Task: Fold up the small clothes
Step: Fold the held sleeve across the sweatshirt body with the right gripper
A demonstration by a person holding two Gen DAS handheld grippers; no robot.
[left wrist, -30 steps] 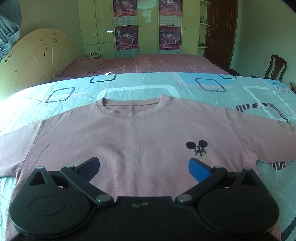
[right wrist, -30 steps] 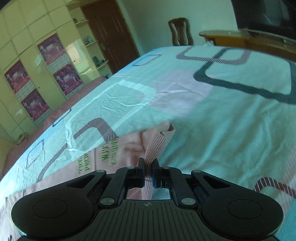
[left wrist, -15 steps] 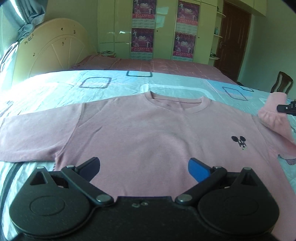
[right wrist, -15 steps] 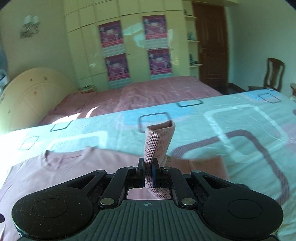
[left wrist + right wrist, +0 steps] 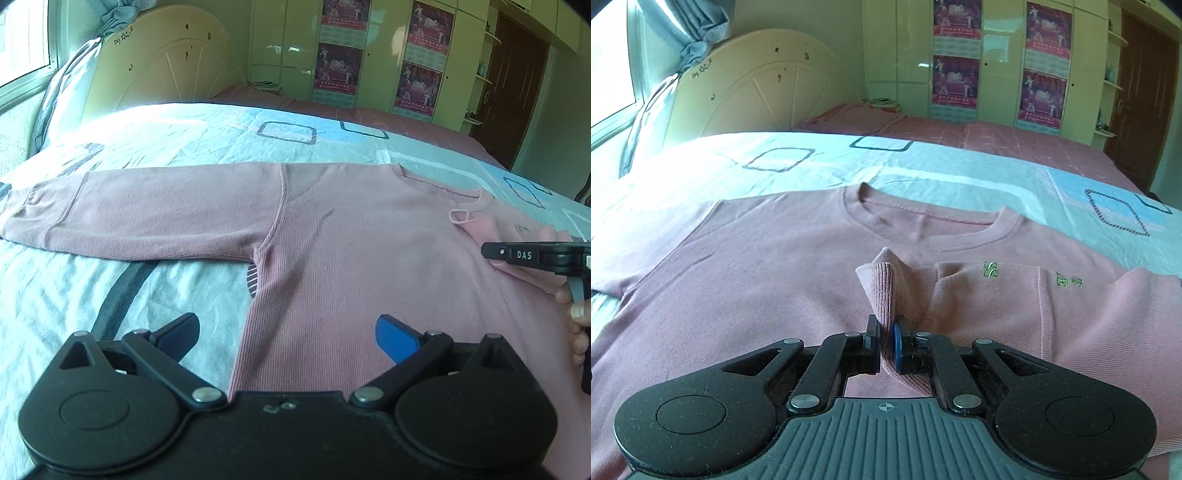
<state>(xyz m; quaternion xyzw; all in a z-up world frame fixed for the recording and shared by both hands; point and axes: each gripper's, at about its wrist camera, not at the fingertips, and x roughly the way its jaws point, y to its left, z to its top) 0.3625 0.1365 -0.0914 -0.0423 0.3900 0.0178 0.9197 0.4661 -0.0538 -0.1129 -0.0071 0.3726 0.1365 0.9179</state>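
Pink ribbed-knit sweater lies flat on the blue patterned bedsheet. My right gripper pinches its cuff, folded across the chest; my left gripper gapes empty near the hem.

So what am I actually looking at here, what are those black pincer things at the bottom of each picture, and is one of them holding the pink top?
There is no robot here. A person carries a hand-held two-finger gripper in each hand, and each has a wide-angle camera looking forward along its fingers, so each picture shows its own gripper at the bottom. On the bed sheet lies a pink long-sleeved top. In the right camera's picture the right gripper is shut on the cuff of one sleeve, which is folded across the chest. In the left camera's picture the left gripper is open and holds nothing, above the top's side edge; the other sleeve lies stretched out flat.
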